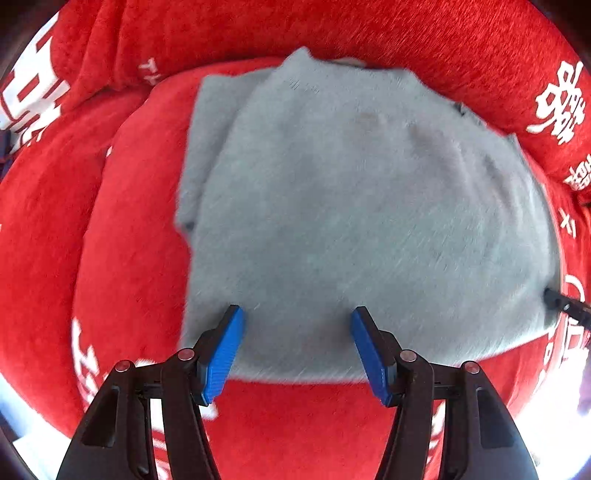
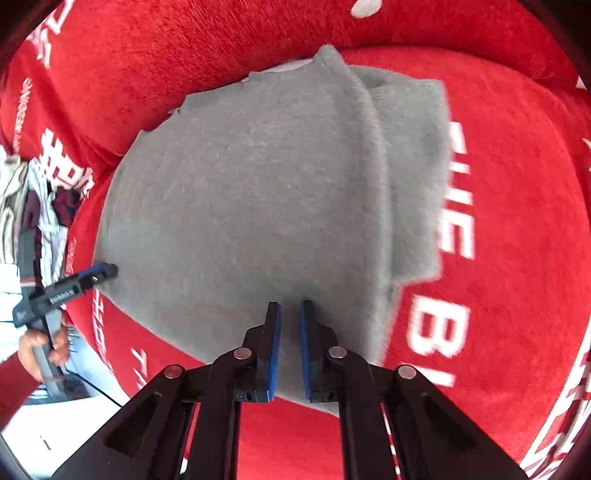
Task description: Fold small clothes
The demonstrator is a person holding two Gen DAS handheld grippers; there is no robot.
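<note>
A grey garment (image 1: 362,221) lies spread flat on a red plush cover (image 1: 122,258) printed with white lettering, and the same red cloth rises in soft folds (image 1: 332,33) behind it. One sleeve (image 2: 413,177) is folded in over the body along the right side of the right wrist view, where big white letters (image 2: 443,288) run beside it on the cover.

The left gripper (image 1: 297,321) hangs over the near hem of the garment with its blue pads (image 1: 225,350) standing well apart and nothing between them. Both views are smeared by motion.

The right gripper (image 2: 290,306) sits over the near edge as well, its pads drawn close with only a narrow slit left; I cannot tell whether any cloth is pinched there.

Off to the left side of the right wrist view, a hand (image 2: 40,350) in a red sleeve holds the other tool's handle, and a pile of mixed clothes (image 2: 37,206) lies at the cover's edge beyond it.
</note>
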